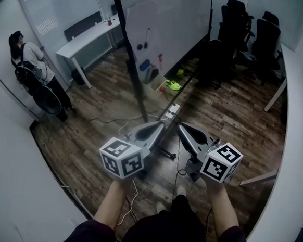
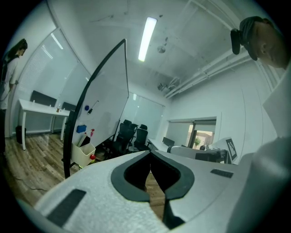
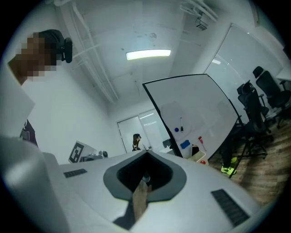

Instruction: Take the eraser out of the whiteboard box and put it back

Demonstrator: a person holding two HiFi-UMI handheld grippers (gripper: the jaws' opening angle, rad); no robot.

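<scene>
A whiteboard (image 1: 164, 25) on a black stand is ahead of me across the wood floor. A blue block (image 1: 145, 65), apparently an eraser, sticks to the board, and below it hangs a cream box (image 1: 157, 83) with a dark object in it. Both show in the left gripper view as blue block (image 2: 81, 129) and box (image 2: 84, 154), and in the right gripper view as blue block (image 3: 184, 144) and box (image 3: 198, 156). My left gripper (image 1: 161, 125) and right gripper (image 1: 180, 126) are side by side, well short of the board. Each is shut with nothing between its jaws.
A person (image 1: 28, 56) stands at the far left near a white desk (image 1: 90, 35). Black office chairs (image 1: 252, 32) crowd the back right beside a long white table (image 1: 299, 103). A power strip (image 1: 170, 111) and cables lie on the floor in front of the board.
</scene>
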